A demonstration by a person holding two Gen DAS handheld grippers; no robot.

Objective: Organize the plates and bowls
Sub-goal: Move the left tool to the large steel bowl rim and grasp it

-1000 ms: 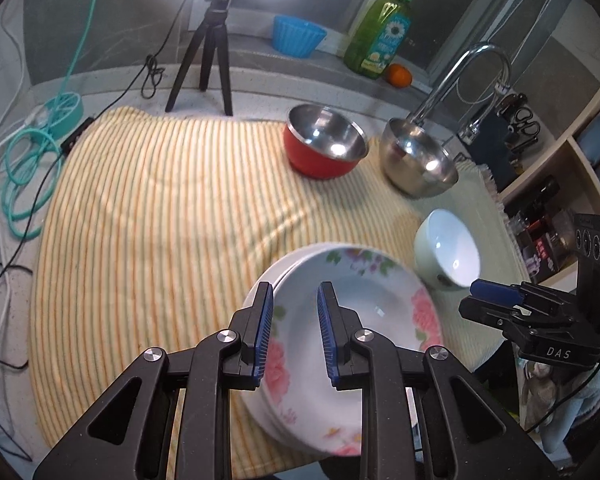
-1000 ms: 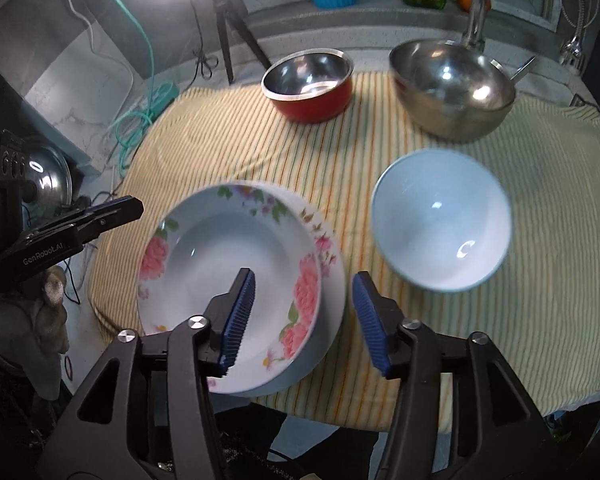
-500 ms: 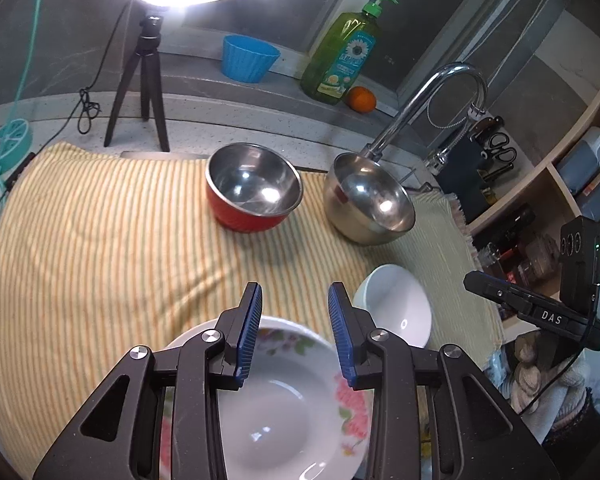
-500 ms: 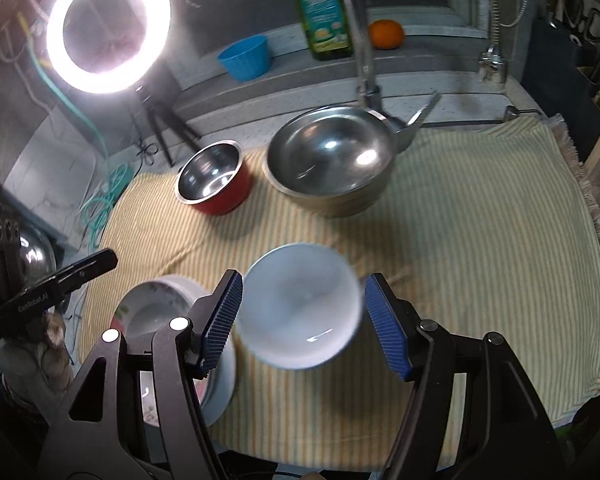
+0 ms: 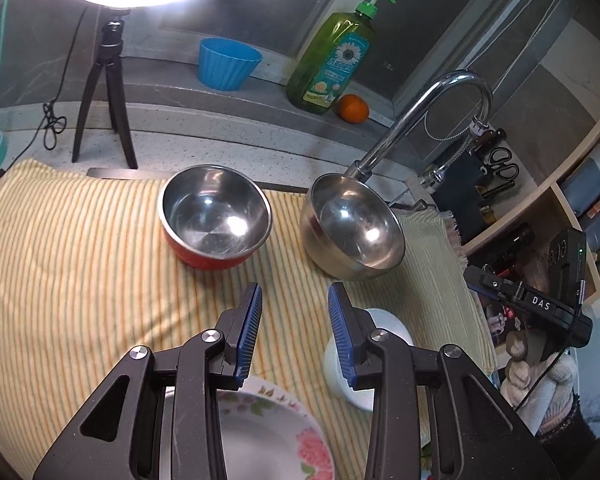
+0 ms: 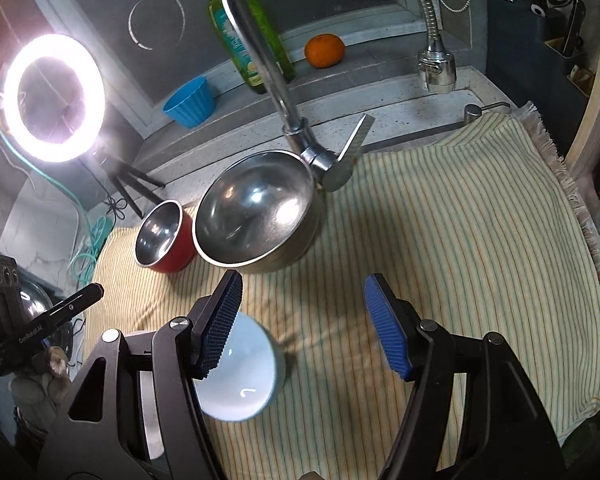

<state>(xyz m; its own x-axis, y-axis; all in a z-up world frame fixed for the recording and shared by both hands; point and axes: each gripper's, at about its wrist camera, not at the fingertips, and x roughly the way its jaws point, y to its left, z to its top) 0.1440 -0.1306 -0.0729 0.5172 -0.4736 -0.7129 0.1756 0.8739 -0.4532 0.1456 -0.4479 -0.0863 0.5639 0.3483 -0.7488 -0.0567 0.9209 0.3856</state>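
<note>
Left tongs (image 5: 294, 330) spread part way, nothing between the blue pads, only striped cloth (image 5: 80, 272) showing in the gap; jaws have just been opening. They hover over the cloth's near edge, pointing down at a slant. Floral plate (image 5: 268, 436) sits right below them at the near edge, half hidden by the tong arms. White bowl (image 5: 384, 328) just beside the plate on its right, partly behind the right finger.

Right tongs (image 6: 304, 328) spread wide, empty, jaws have just been opening too. Between the pads only bare cloth (image 6: 460, 240). White bowl (image 6: 240, 376) lies under and behind the left finger, upright on the cloth, not pinched. A sliver of plate (image 6: 148, 408) shows through the tong frame further left.

Red bowl (image 5: 216, 216), steel inside, stands upright mid-cloth toward the back. Steel bowl (image 5: 354, 228) close beside it on the right, tilted, at the foot of the tap (image 5: 432, 116). In the right view red bowl (image 6: 162, 238) and steel bowl (image 6: 256, 220) look touching or nearly; cannot tell which.

Back ledge of the worktop: blue cup (image 5: 228, 64), soap bottle (image 5: 332, 60), orange (image 5: 353, 109). Ring light (image 6: 54, 98) on a tripod (image 5: 106, 92) at the back left.
</note>
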